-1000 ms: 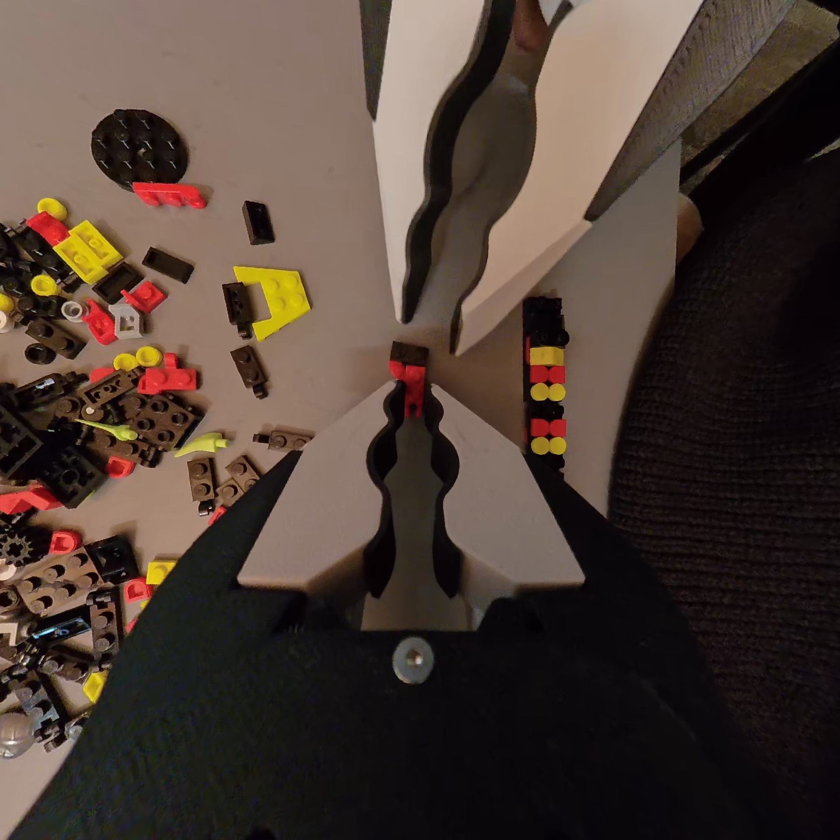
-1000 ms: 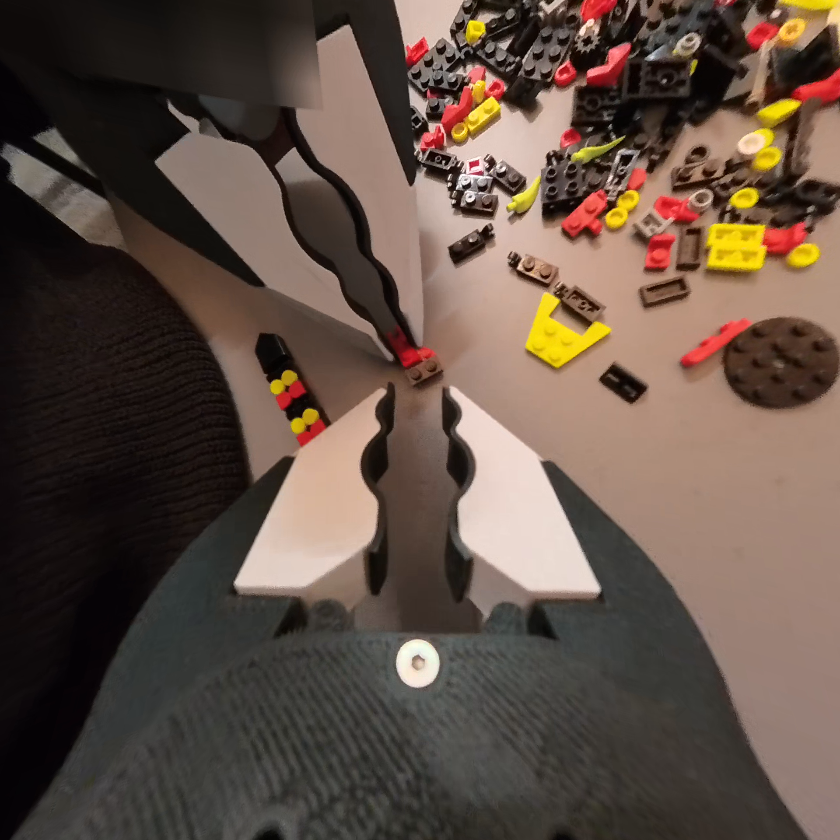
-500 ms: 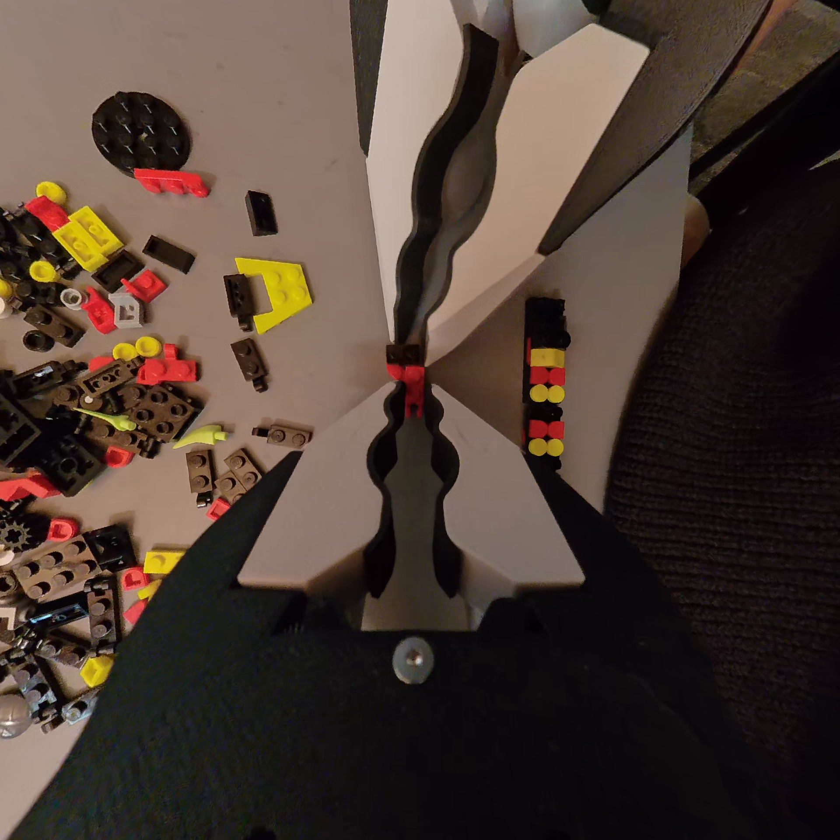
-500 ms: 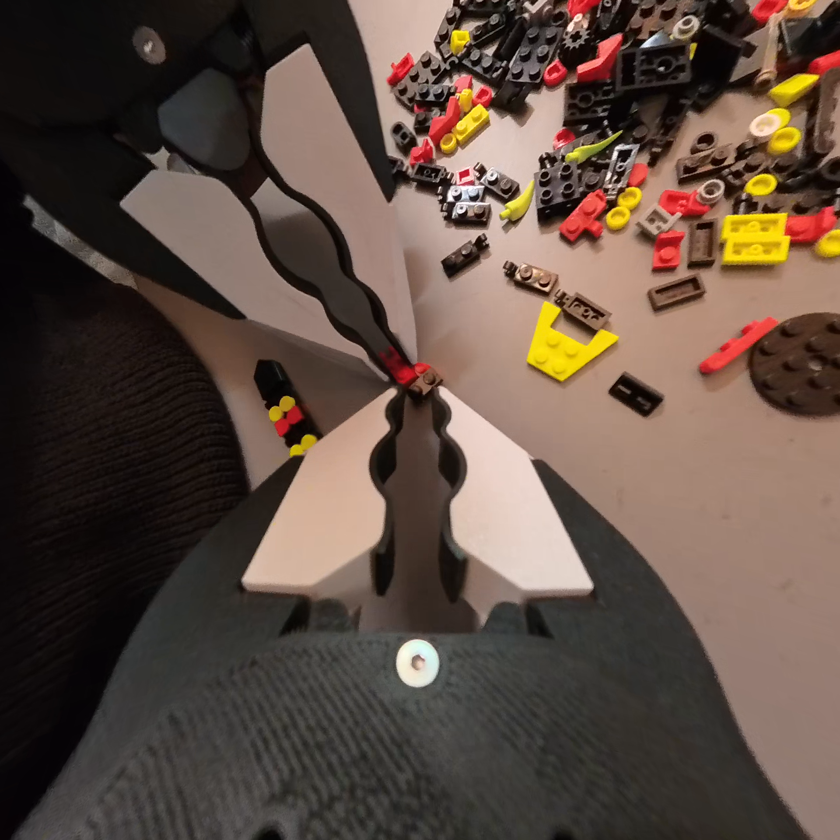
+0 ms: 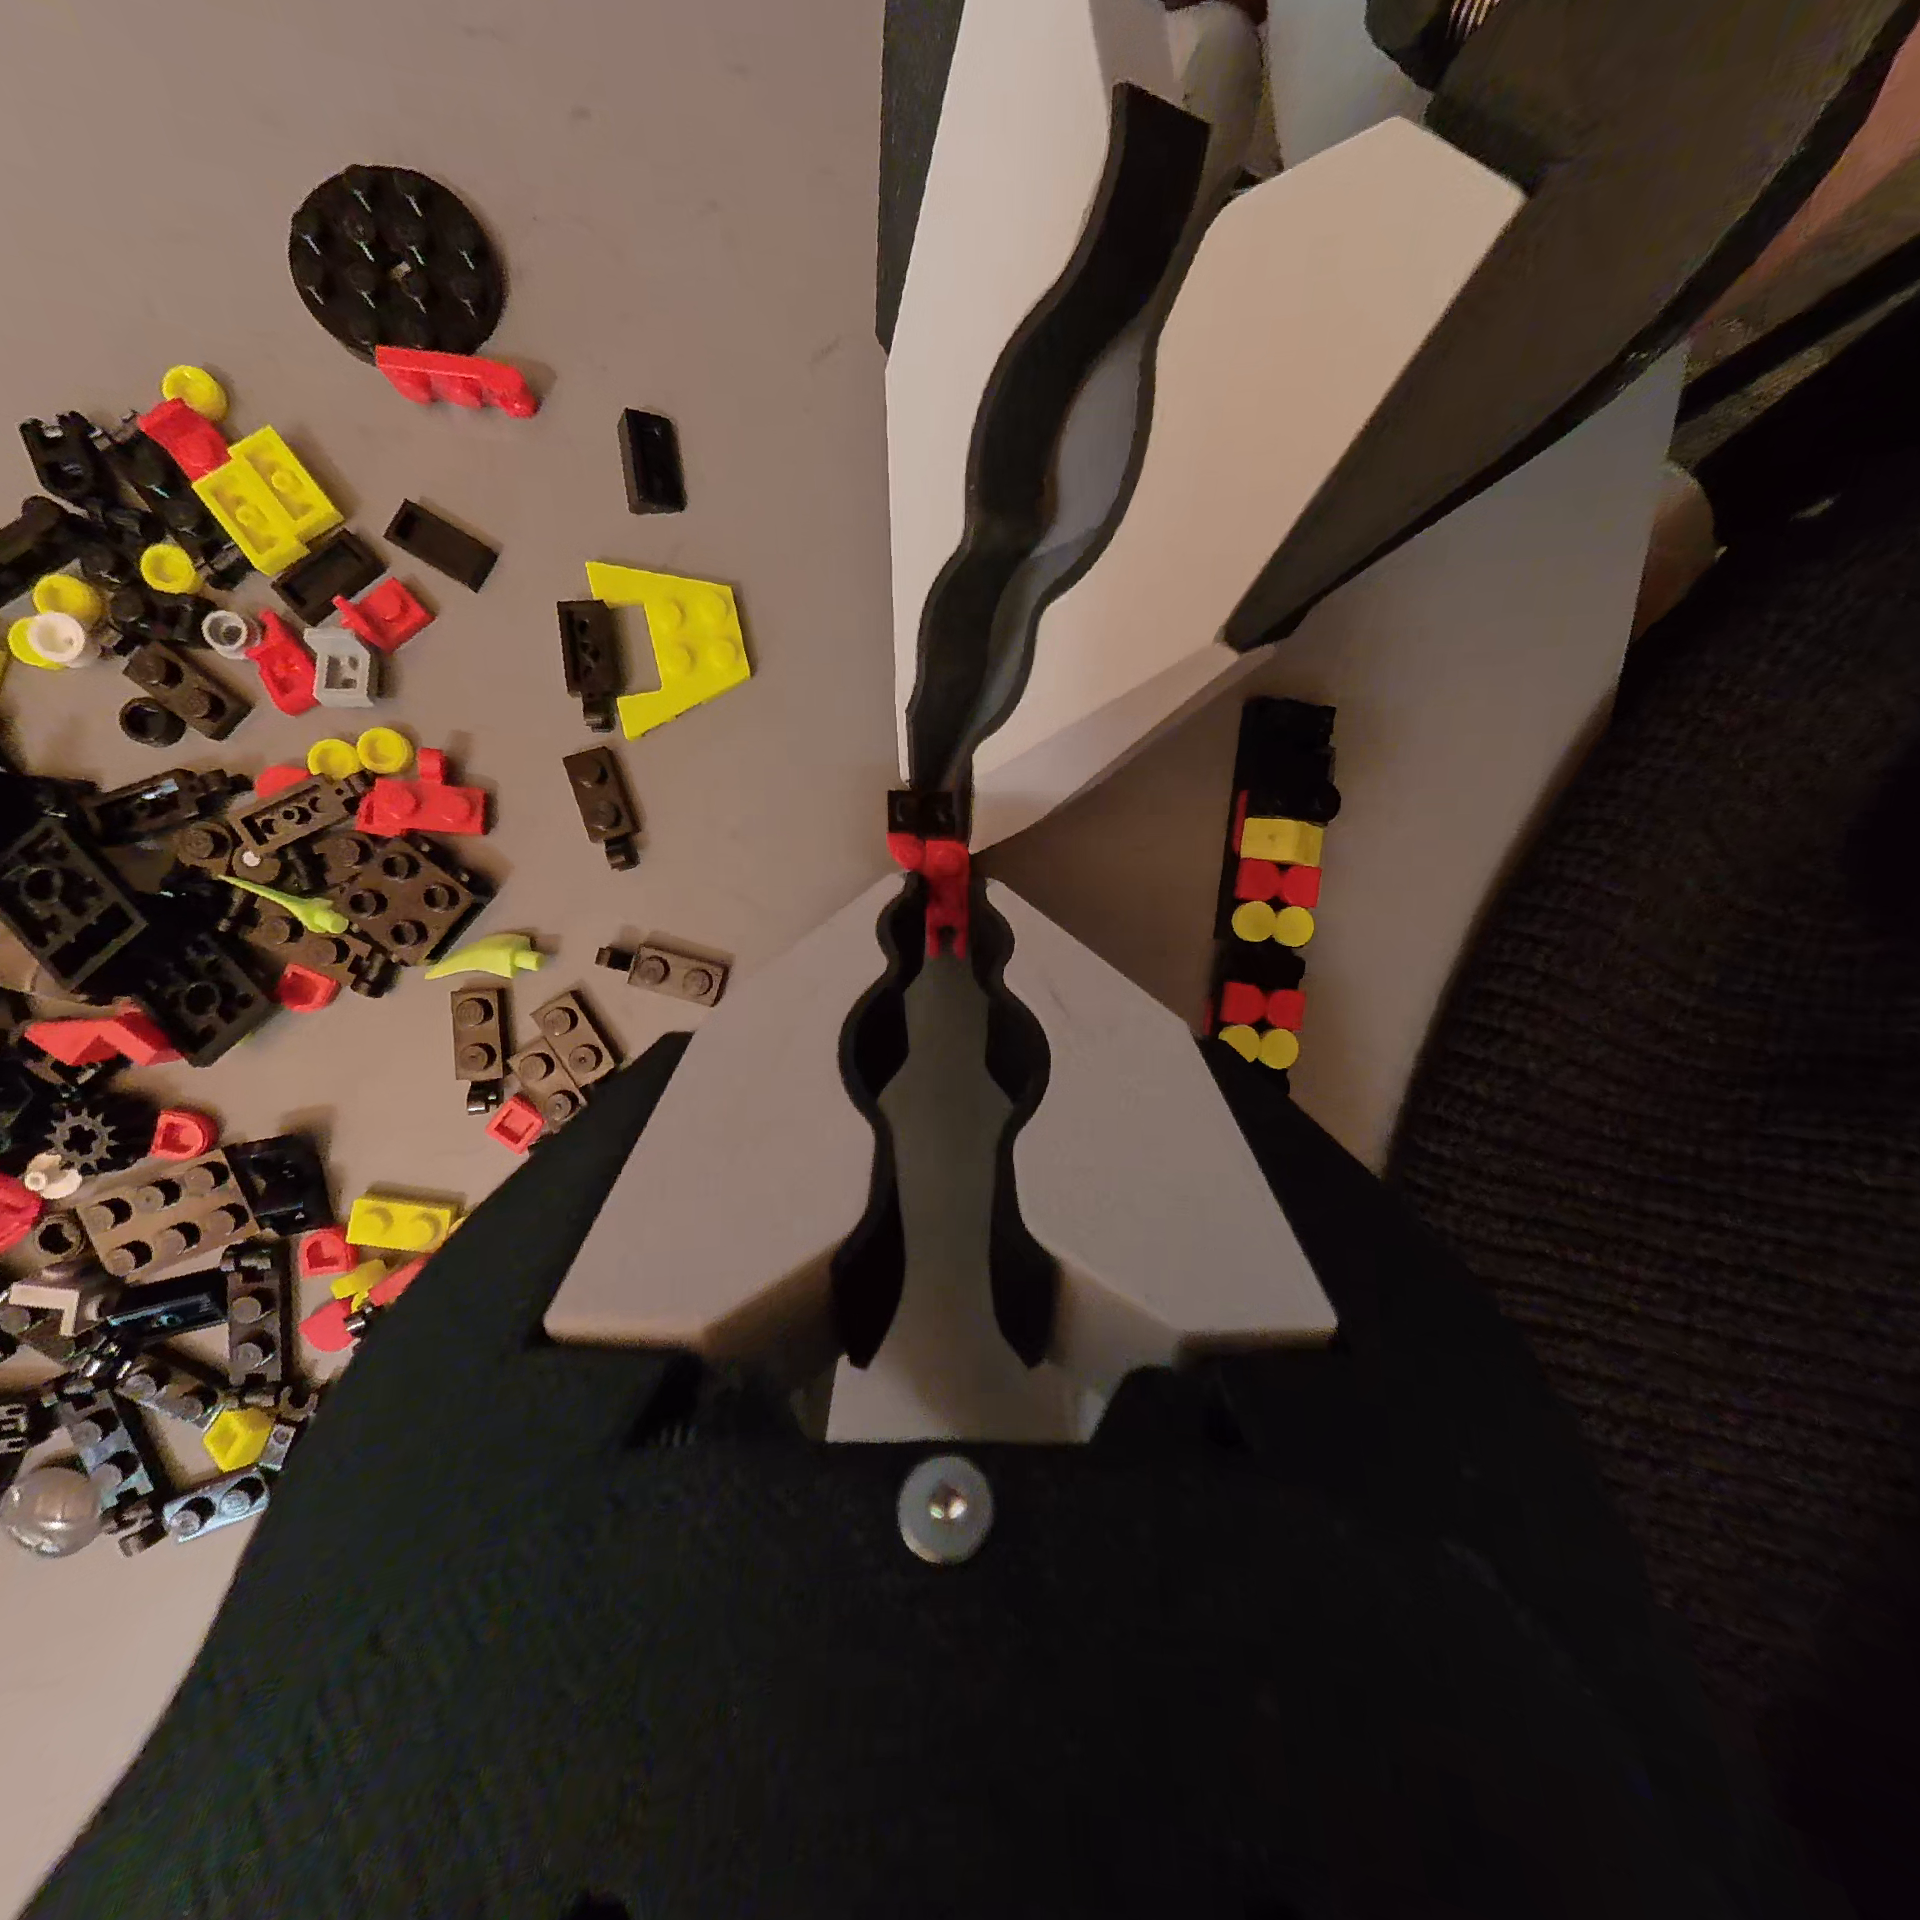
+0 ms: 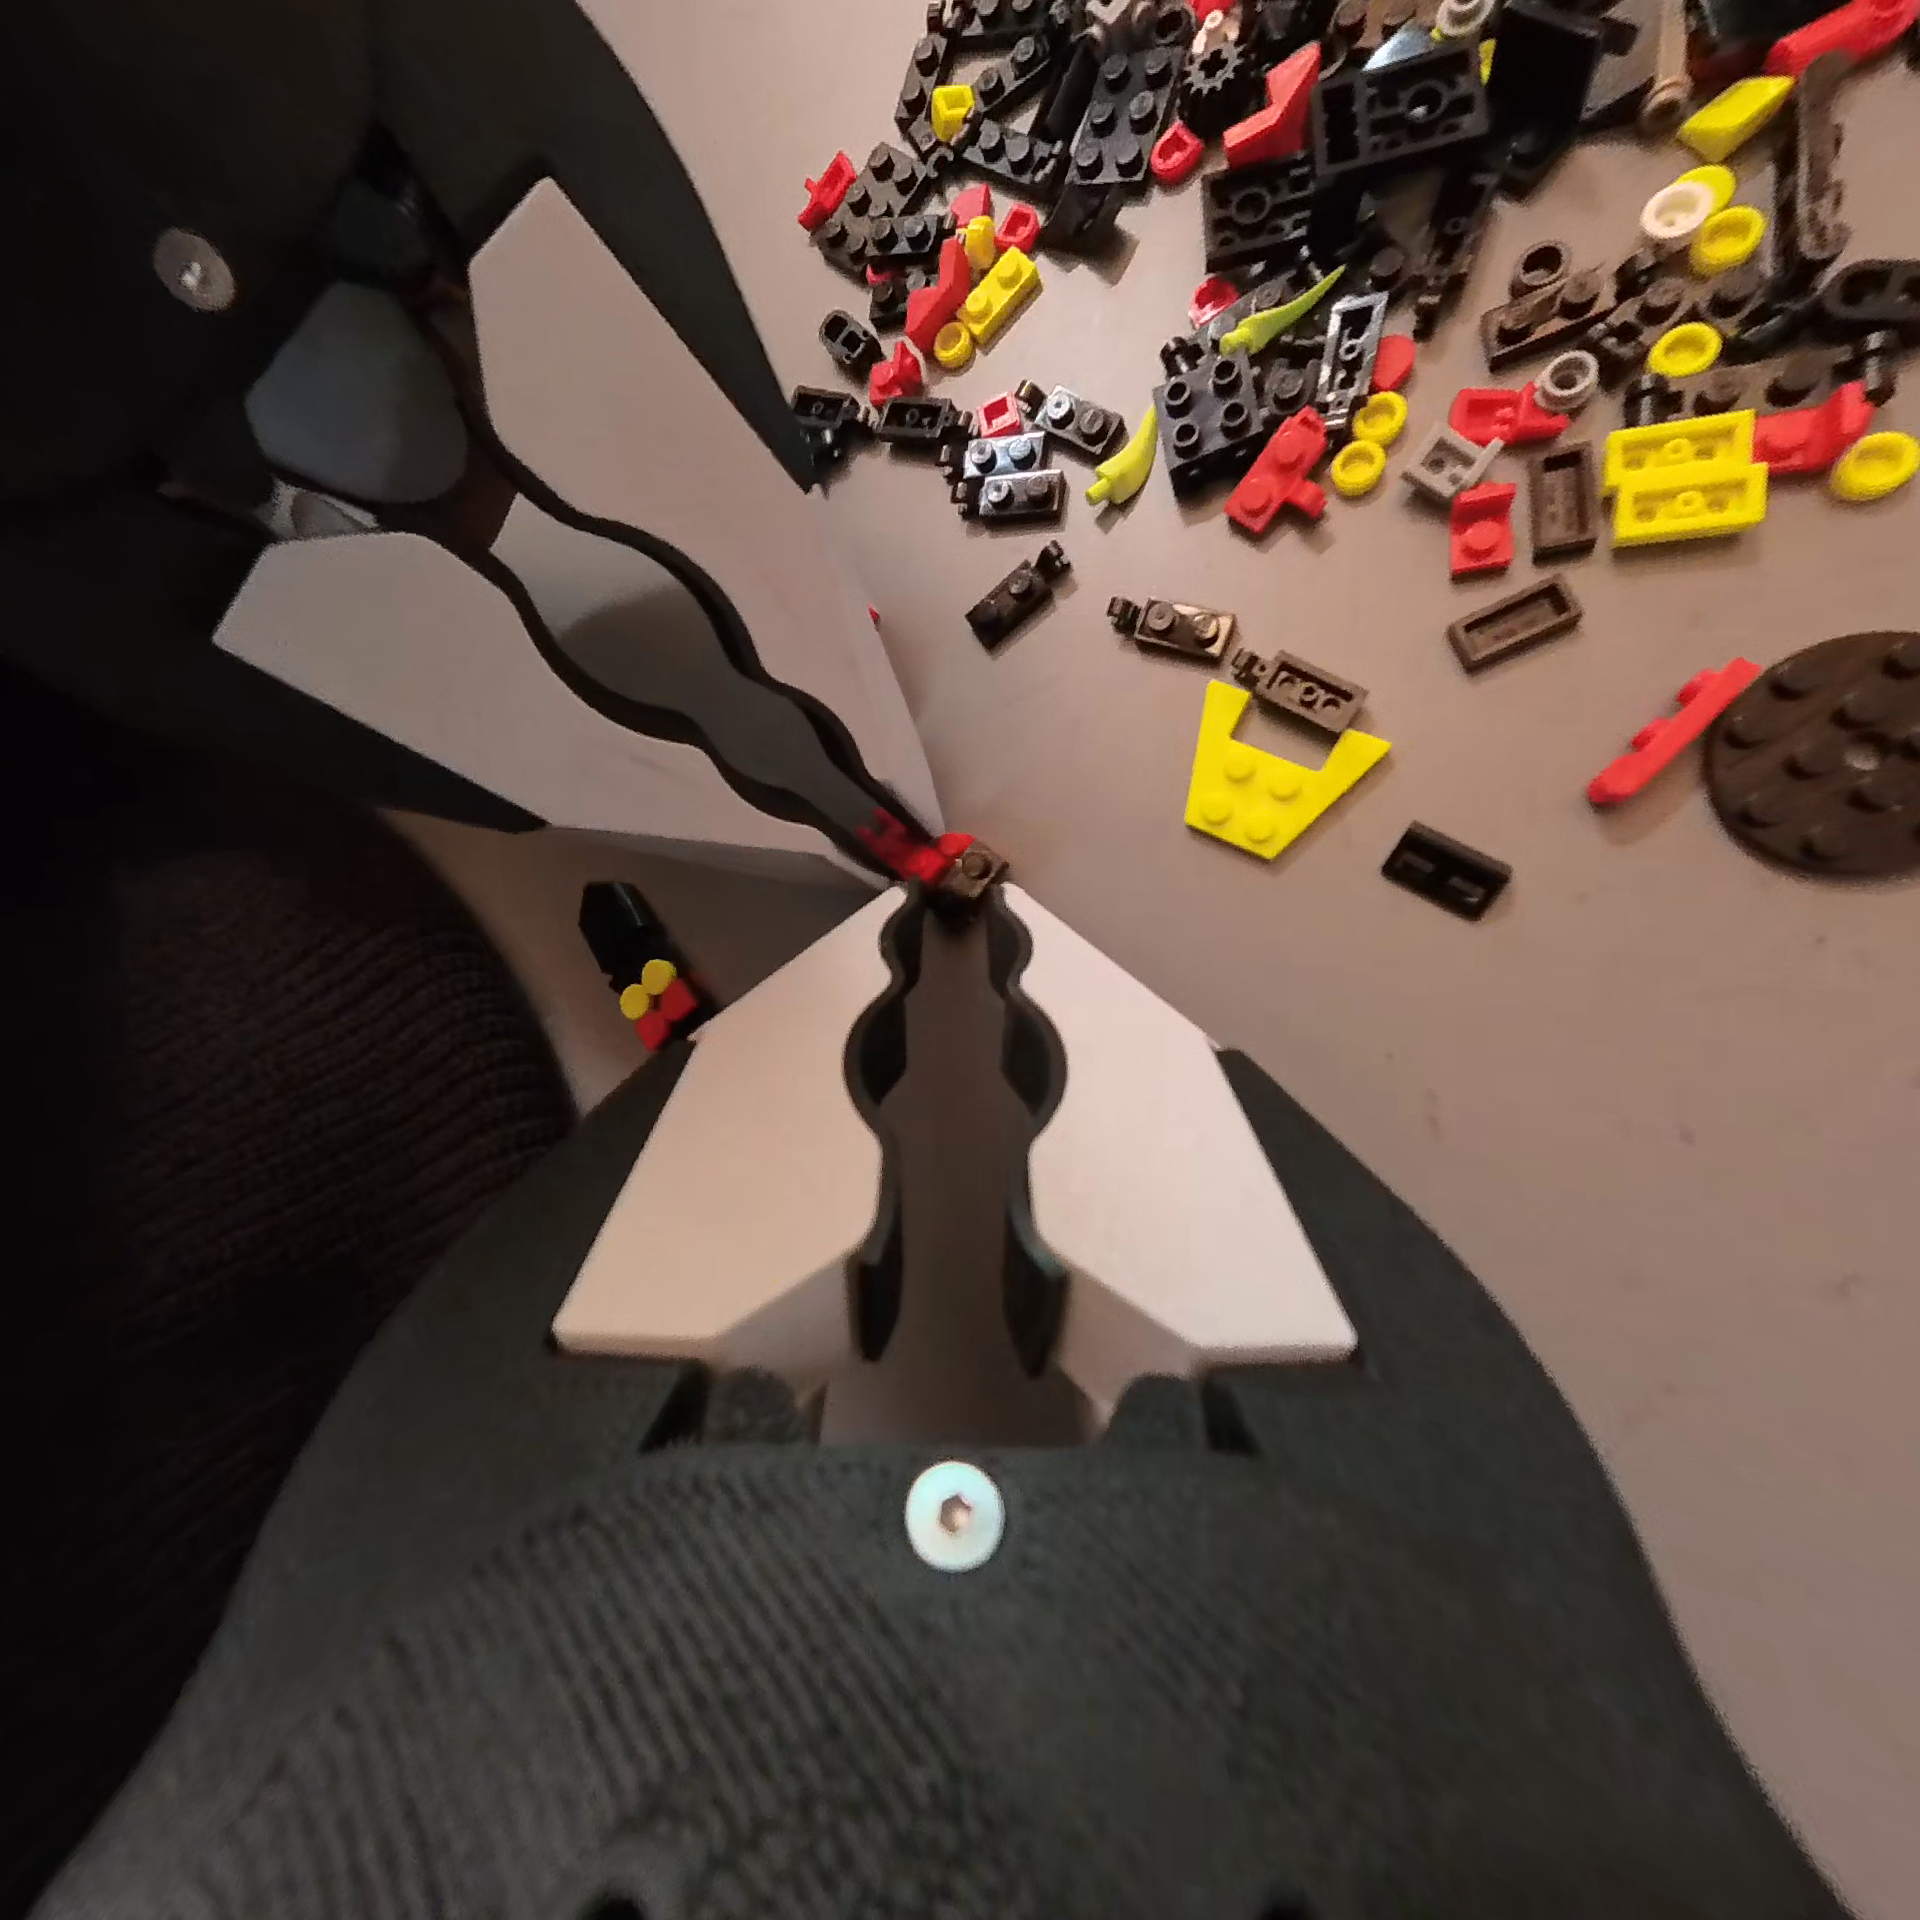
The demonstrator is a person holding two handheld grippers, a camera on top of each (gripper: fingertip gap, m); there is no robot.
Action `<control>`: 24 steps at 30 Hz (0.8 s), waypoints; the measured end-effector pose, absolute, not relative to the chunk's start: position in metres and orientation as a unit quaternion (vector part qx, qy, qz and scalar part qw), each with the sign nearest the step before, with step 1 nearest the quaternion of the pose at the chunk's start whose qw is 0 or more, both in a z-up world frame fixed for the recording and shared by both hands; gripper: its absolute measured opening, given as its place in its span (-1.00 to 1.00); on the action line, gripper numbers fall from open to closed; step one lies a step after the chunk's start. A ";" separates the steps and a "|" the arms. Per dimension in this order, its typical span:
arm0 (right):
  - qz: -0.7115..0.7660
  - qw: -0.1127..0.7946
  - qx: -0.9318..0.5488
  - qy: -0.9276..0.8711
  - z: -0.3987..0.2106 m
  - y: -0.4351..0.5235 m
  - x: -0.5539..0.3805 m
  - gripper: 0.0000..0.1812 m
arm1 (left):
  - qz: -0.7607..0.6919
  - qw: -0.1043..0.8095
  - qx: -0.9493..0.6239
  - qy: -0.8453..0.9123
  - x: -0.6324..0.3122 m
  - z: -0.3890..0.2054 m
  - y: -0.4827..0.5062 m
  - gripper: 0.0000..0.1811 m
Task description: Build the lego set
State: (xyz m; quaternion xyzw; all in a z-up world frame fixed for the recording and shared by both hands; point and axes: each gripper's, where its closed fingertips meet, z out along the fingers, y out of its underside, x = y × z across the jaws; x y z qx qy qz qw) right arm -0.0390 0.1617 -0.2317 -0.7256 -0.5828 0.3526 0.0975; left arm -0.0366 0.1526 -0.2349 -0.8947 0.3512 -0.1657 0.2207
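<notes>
No readable writing shows on any piece. The left tongs [image 5: 943, 904] are clamped on a small red clip plate [image 5: 943, 894], held above the bench [image 5: 727, 208]. The right tongs [image 6: 961, 902], open and short of the piece a second ago, have closed in and now grip the dark brown plate [image 6: 977, 868] joined to the red one, tip to tip with the left tongs. Beside them, near the bench's edge by a dark knitted sleeve [image 5: 1662, 1039], lies the black, red and yellow strip assembly [image 5: 1273, 894]. Farther off lie a yellow wedge plate [image 5: 681, 644], the loose brick pile [image 5: 208, 883] and a round black plate [image 5: 397, 260].
</notes>
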 end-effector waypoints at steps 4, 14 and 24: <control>0.357 0.095 -0.731 -0.574 -0.232 0.162 -0.039 -0.88 | -0.160 0.220 -0.897 0.348 -0.037 -0.235 0.153 -0.95; 0.354 0.100 -0.735 -0.569 -0.230 0.164 -0.039 -0.82 | -0.161 0.221 -0.899 0.343 -0.037 -0.235 0.154 -0.95; 0.347 0.132 -0.735 -0.568 -0.226 0.174 -0.040 -0.81 | -0.162 0.217 -0.901 0.338 -0.037 -0.235 0.154 -0.95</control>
